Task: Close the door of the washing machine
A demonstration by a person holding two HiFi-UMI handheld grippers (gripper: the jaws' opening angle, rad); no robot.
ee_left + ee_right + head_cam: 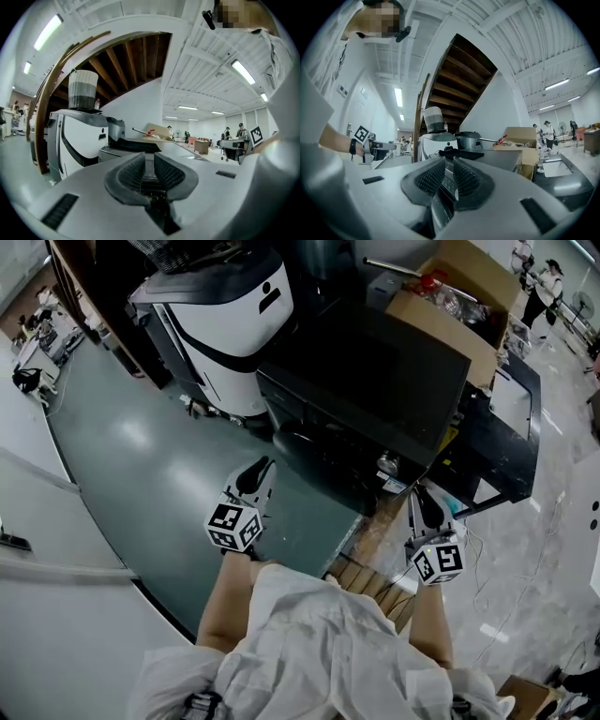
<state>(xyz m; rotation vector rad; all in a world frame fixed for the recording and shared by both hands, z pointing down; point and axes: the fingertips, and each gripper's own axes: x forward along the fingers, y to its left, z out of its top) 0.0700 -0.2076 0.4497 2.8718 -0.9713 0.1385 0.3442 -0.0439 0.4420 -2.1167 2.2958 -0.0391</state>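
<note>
The washing machine (370,381) is a dark box seen from above in the head view; its front face (323,465) is dark and I cannot make out how the door stands. Its flat top also shows beyond the jaws in the left gripper view (133,146) and the right gripper view (492,158). My left gripper (263,468) is held up short of the machine's front left, apart from it. My right gripper (424,502) hangs off its front right corner. On both, the jaws are almost together with only a thin slit and nothing between them.
A white and black appliance (230,310) stands left of the machine, under a wooden staircase (126,61). An open cardboard box (464,301) sits behind the machine, and a black table (511,442) stands to its right. A wooden pallet (370,579) lies at my feet.
</note>
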